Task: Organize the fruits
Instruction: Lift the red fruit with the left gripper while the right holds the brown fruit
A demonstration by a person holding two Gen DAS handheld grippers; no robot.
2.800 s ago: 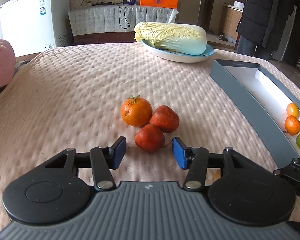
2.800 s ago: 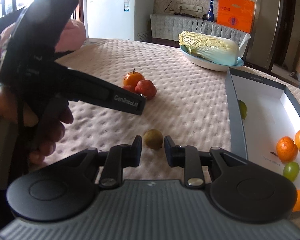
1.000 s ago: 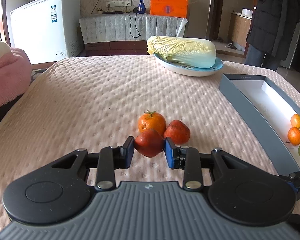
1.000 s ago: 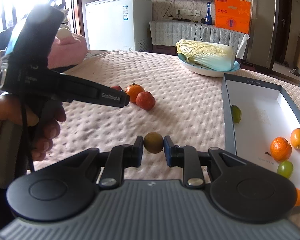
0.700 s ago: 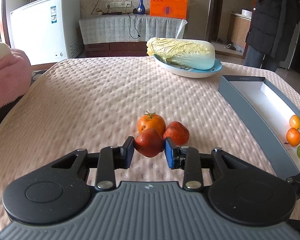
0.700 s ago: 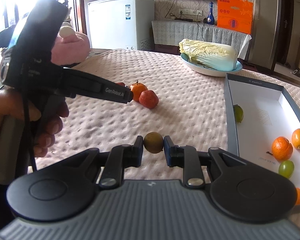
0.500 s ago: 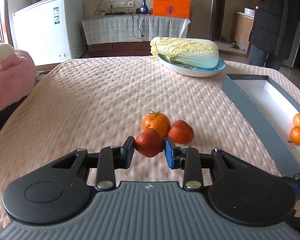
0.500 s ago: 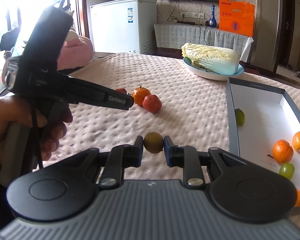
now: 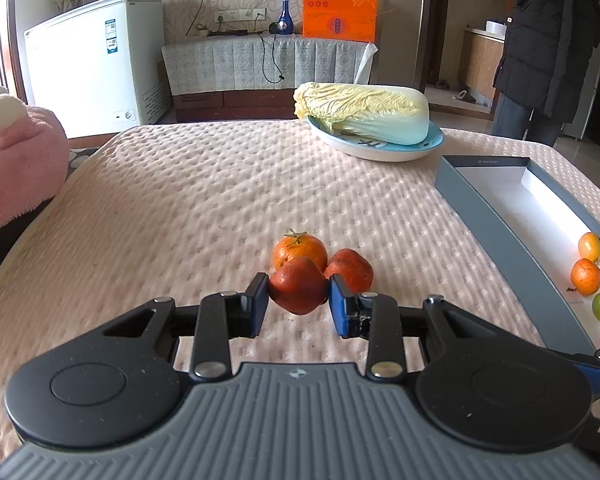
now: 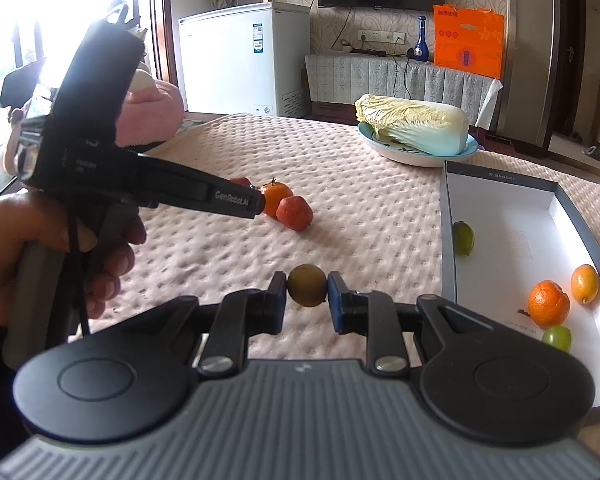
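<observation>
**Both tools loaded, transfer to box pending**

While both tools are gripping fruit, nothing is being released yet, so the step in hand looks like the carry from tabletop to box. Going big to small: the tabletop (image 9: pixel 180 208), covered in a pink bumpy cloth, is carrying everything. On its right side the grey-walled box (image 10: pixel 446 216) is sitting with its white floor showing; it is already holding a lime, a round orange, a small oval orange fruit and a green grape. At the far end a cabbage (image 9: pixel 364 114) is lying on a blue-rimmed plate (image 9: pixel 428 148), well apart from the work.

Near the middle, a tangerine (image 9: pixel 290 250) and a red fruit on the cloth (image 9: pixel 354 268) are touching each other. The left tool (image 9: pixel 299 300) is clamped on the held red fruit (image 9: pixel 298 290), both blue pads pressing its sides; from the right wrist view it is hanging just beside the pair, and I cannot tell whether it is touching the cloth or raised off it.

The right tool (image 10: pixel 307 300) is clamped on a small brown-green fruit (image 10: pixel 307 285), near the box's left wall and seemingly off the cloth.

Judgement: next move is calling for swinging each tool rightward over the box wall, lowering onto a bare part of the floor, then parting the pads. Round fruit is likely to roll on release, so keeping low is advisable. Two fruits are remaining on the cloth after this pair.
</observation>
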